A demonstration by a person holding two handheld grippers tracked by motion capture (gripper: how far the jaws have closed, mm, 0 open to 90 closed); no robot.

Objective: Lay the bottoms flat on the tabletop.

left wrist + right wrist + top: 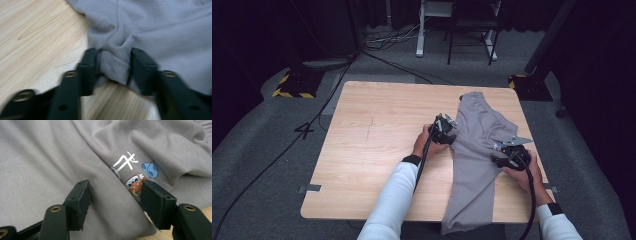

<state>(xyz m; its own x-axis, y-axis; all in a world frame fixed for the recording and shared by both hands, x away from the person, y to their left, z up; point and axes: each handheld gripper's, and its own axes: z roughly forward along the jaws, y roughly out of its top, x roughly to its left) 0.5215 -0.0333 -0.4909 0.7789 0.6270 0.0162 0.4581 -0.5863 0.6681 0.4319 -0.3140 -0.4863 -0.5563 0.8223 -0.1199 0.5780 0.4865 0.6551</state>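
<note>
Grey trousers (pixel 477 150) lie on the table's (pixel 377 150) right half; the left tool (pixel 112 67) seemingly pinches a fold at their edge, the right tool (pixel 113 197) rests spread on them

A pair of grey trousers (pixel 477 150) lies flat on the wooden table, over toward three o'clock from the tabletop's middle, stretched lengthwise from twelve to six. The far end reaches up near the table's far edge; the near end droops over the edge closest to the person. The cloth is soft and lightly rumpled, with a fold bunched up (pixel 115 65) along its nine o'clock edge. A small print (pixel 135 173) shows white characters, a blue blob and an orange cartoon creature.
</note>
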